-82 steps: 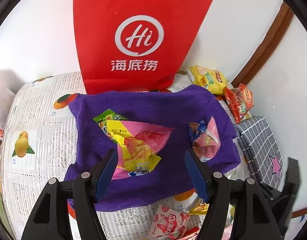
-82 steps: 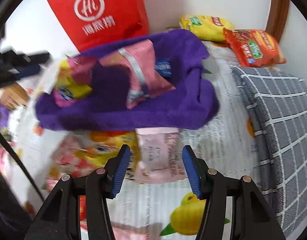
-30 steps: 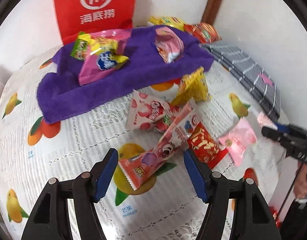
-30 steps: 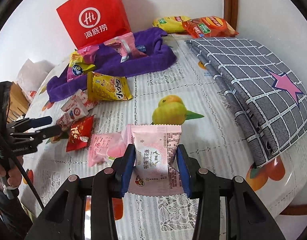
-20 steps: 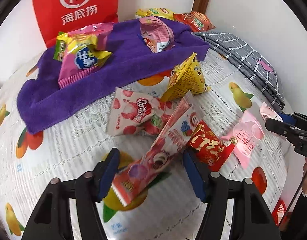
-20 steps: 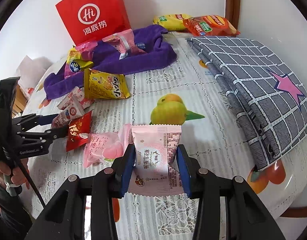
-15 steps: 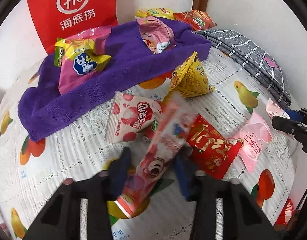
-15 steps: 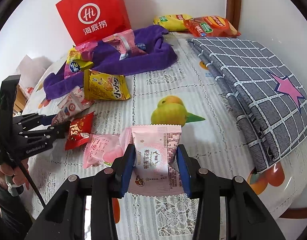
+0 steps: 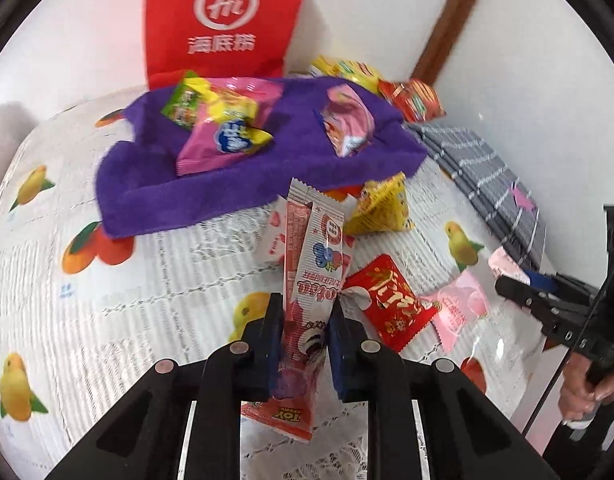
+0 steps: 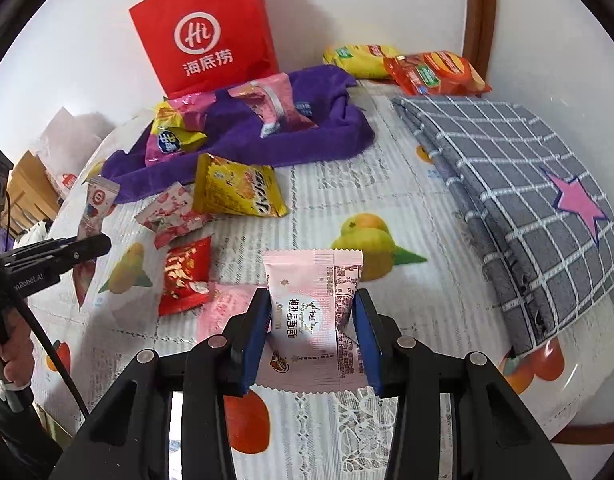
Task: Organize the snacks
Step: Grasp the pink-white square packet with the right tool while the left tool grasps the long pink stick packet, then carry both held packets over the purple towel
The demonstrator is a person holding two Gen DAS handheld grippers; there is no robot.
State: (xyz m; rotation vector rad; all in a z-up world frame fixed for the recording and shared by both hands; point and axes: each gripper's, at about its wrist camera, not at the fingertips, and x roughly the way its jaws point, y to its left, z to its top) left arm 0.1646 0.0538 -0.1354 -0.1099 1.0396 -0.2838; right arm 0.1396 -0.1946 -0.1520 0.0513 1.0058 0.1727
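My left gripper (image 9: 305, 322) is shut on a long pink-and-white snack stick packet (image 9: 313, 264), which stands lifted off the tablecloth; the right wrist view shows the same packet (image 10: 96, 204) held in that gripper (image 10: 92, 246). My right gripper (image 10: 311, 320) is shut on a pale pink square snack packet (image 10: 313, 300), seen at the right edge as a pink corner (image 9: 503, 262). A purple towel (image 9: 235, 184) holds a pink-and-yellow bag (image 9: 223, 132) and a pink packet (image 9: 347, 120). Loose on the cloth lie a red packet (image 9: 387, 300), a pink candy packet (image 9: 459, 308) and a yellow bag (image 9: 381, 210).
A red paper bag (image 10: 207, 32) stands against the wall behind the towel. A yellow bag (image 10: 359, 58) and an orange bag (image 10: 435, 72) lie at the far corner. A folded grey checked cloth (image 10: 515, 168) covers the table's right side. A strawberry packet (image 10: 173, 212) lies by the yellow bag.
My left gripper closed on the long snack stick packet and raised it so it now stands upright. The right gripper kept still with its pink packet.
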